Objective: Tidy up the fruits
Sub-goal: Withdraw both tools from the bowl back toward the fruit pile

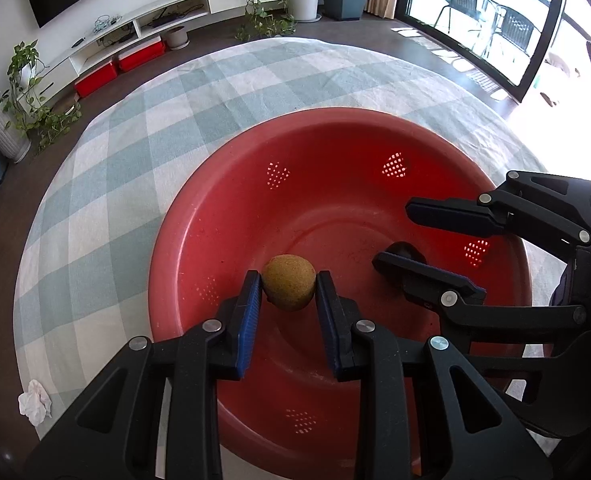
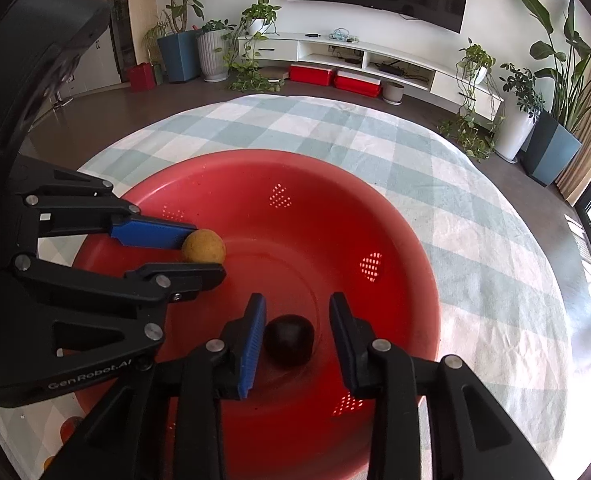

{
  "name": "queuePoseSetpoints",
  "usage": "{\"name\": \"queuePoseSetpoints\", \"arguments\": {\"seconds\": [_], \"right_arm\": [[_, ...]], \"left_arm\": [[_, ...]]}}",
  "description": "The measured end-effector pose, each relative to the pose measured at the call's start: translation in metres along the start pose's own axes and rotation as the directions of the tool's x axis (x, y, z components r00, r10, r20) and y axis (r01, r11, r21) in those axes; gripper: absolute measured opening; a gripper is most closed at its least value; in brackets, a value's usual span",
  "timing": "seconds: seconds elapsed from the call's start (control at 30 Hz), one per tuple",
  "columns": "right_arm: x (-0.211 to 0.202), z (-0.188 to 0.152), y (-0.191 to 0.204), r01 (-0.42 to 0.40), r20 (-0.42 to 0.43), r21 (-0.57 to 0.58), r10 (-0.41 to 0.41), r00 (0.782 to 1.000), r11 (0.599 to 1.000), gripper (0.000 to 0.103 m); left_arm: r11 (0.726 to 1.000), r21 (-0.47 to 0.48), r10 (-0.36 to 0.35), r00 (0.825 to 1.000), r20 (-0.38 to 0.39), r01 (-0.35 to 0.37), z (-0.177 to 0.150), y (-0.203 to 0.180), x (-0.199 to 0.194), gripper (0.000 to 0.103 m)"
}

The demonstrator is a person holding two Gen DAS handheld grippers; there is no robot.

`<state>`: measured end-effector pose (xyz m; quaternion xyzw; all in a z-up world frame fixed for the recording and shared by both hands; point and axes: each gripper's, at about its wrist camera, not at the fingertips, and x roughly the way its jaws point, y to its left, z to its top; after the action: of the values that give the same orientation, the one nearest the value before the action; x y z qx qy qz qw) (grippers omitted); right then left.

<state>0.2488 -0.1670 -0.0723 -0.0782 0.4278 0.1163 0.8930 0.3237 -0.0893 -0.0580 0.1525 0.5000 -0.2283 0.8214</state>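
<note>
The left gripper sits closest to its own camera, its blue-padded fingers clamped on a round brown fruit and holding it above the floor of a red perforated basin. In the right wrist view the same brown fruit shows pinched between that gripper's jaws near the basin's left wall. The right gripper reaches into the basin from the other side; its jaws stand apart around a dark, nearly black fruit that lies on the basin floor, the left pad just beside it and a clear gap at the right pad. The basin rests on a pale green and white checked cloth. A crumpled white tissue lies at the cloth's edge.
</note>
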Motion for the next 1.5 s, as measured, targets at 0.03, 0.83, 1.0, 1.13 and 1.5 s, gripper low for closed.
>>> {"name": "queuePoseSetpoints", "arguments": {"seconds": [0.03,0.83,1.0,1.13,1.5], "right_arm": [[0.000,0.000,0.000,-0.001,0.000,0.003,0.001,1.000,1.000,0.036],[-0.097,-0.007,-0.018,-0.099,0.192,0.152,0.069,0.979,0.983,0.073],[-0.143,-0.036,0.002,-0.092,0.226,0.107,0.066,0.972,0.990,0.079],[-0.165,-0.067,0.011,-0.078,0.212,0.100,0.056,0.976,0.992,0.079],[-0.175,-0.143,0.022,-0.115,0.102,0.269,0.091,0.991,0.956,0.079]], "left_arm": [[1.000,-0.001,-0.002,1.000,-0.001,0.002,0.001,0.000,0.000,0.026],[0.991,-0.068,-0.094,0.965,0.244,0.114,-0.086,-0.009,-0.118,0.075],[0.991,-0.069,-0.097,0.961,0.259,0.118,-0.133,-0.028,-0.142,0.075],[0.993,-0.035,-0.102,0.967,0.232,0.113,-0.167,-0.047,-0.143,0.075],[0.995,0.053,-0.094,0.985,0.145,0.087,-0.214,-0.076,-0.118,0.075]]}}
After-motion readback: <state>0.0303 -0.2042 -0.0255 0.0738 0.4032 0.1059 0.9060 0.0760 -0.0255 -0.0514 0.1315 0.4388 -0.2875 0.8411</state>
